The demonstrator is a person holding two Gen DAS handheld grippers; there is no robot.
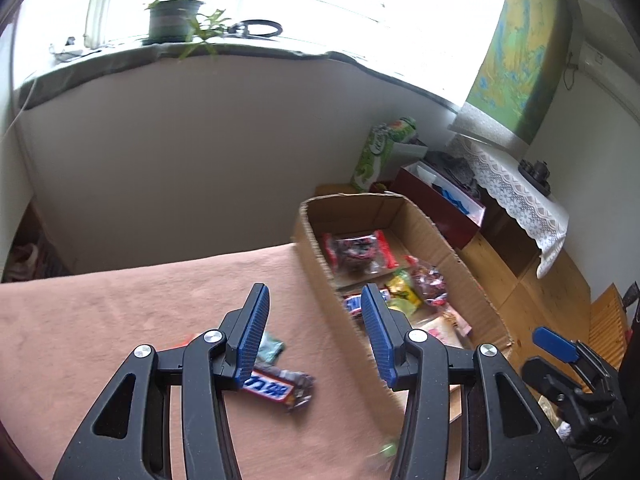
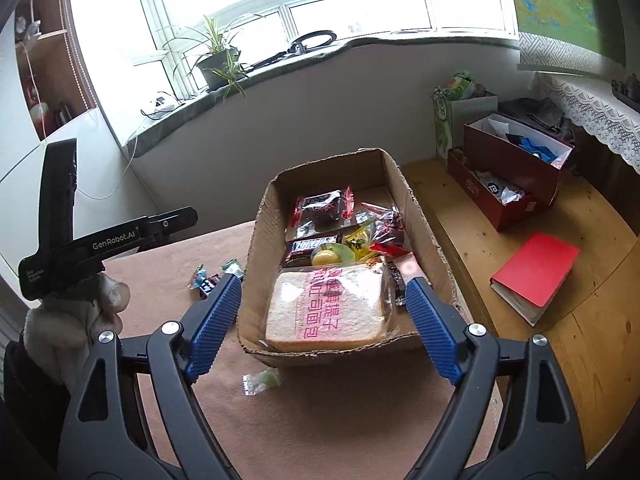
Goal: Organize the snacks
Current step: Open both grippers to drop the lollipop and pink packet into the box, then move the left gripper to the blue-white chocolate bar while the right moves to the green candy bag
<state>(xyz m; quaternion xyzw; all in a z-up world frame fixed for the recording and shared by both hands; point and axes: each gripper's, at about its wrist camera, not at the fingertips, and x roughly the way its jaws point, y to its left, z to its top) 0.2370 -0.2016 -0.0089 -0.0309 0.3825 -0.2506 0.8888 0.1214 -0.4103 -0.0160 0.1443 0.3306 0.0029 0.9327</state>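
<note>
A cardboard box (image 2: 256, 236) stands on the pink tablecloth and holds several snacks, with a wrapped bread slice (image 2: 328, 308) nearest me and a Snickers bar (image 2: 308, 248) behind it. The box also shows in the left wrist view (image 1: 316, 256). My left gripper (image 1: 316, 312) is open and empty above the cloth, left of the box. Under it lie a Snickers bar (image 1: 280, 390) and a green packet (image 1: 272, 346). My right gripper (image 2: 324, 304) is open and empty, its jaws spread either side of the box's near end. A small green candy (image 2: 262, 380) lies on the cloth in front of the box.
Small wrapped candies (image 2: 208, 278) lie left of the box. A wooden bench to the right carries a red book (image 2: 536, 272) and dark red boxes (image 2: 512, 168). A windowsill with a potted plant (image 1: 176, 20) runs behind. The left gripper's body (image 2: 80, 236) shows at the right view's left.
</note>
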